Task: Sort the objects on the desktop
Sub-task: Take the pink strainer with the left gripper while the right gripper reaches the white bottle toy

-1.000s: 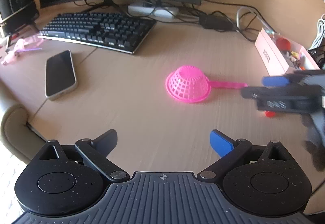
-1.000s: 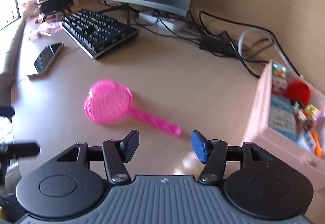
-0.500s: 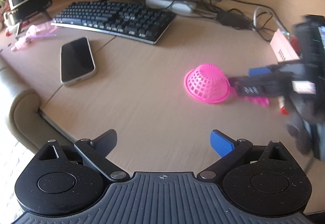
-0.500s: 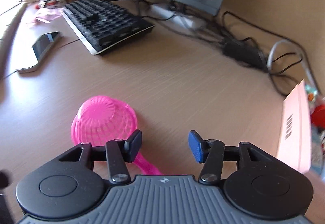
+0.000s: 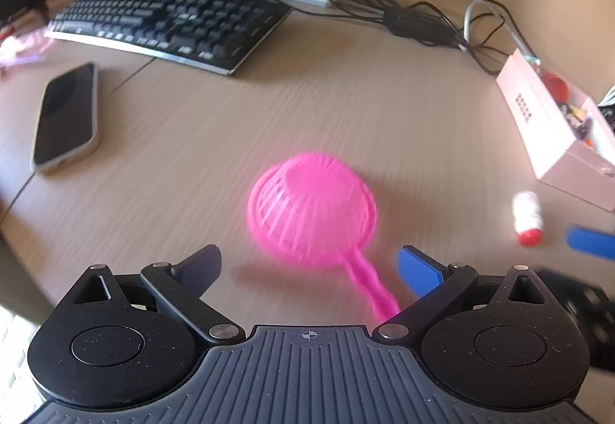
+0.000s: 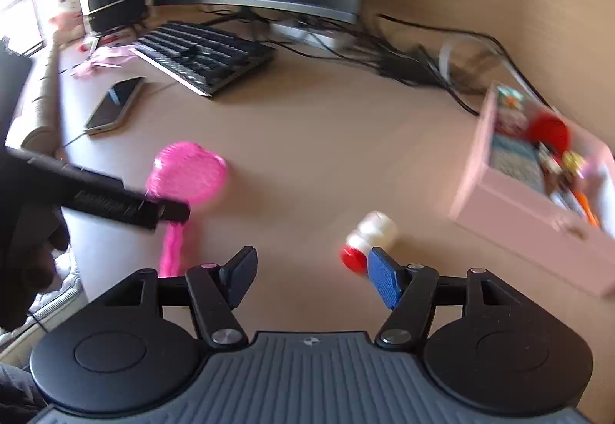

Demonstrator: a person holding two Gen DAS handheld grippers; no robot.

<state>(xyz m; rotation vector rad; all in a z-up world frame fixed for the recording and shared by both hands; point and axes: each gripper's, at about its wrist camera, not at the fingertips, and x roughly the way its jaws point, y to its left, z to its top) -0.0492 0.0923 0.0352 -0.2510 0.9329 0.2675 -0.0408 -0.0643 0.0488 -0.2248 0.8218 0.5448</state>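
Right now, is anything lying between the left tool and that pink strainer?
No, nothing visible. The pink strainer lies upside down on the desk straight ahead of the open left tool, its handle running back between the fingers. The small white bottle lies off to the right.

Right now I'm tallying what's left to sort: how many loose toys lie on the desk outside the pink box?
2: a pink strainer lies upside down mid-desk, and a small white bottle with a red cap lies near the pink box. Others may be hidden.
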